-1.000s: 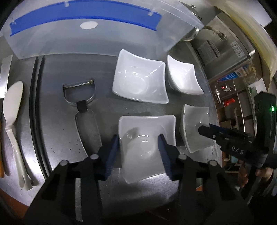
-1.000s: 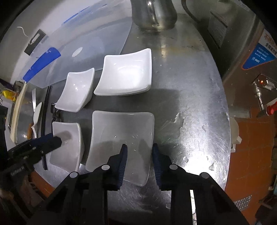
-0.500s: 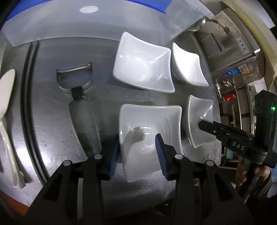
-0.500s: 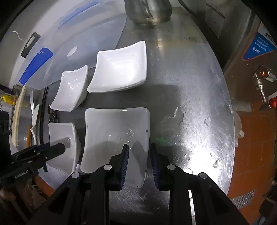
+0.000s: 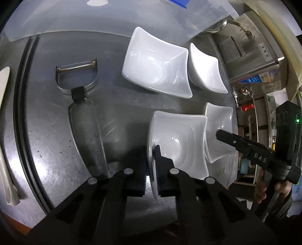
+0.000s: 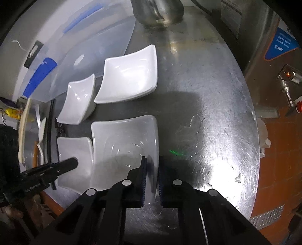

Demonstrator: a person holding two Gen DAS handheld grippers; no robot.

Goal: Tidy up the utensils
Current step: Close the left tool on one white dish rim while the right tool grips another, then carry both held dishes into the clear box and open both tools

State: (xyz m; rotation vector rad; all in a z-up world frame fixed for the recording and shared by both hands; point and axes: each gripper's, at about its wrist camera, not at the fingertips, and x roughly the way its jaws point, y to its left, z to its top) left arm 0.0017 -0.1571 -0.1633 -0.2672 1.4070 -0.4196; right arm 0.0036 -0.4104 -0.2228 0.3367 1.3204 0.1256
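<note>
Both grippers, left (image 5: 151, 165) and right (image 6: 151, 177), have just closed, pinching opposite rims of the dish (image 5: 181, 143), likely glazed, slippery and breakable.

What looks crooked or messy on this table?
The near big dish looks tipped: its left rim is raised and pinched in the shut left gripper. In the right wrist view, a few water drops sit on the metal table. Nothing looks broken.

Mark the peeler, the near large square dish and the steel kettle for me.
Peeler (image 5: 83, 116), left wrist view, on its handle.
Near large square dish (image 5: 181, 139), left wrist view, on its inner floor.
Steel kettle (image 6: 156, 11), right wrist view, on its body.
</note>
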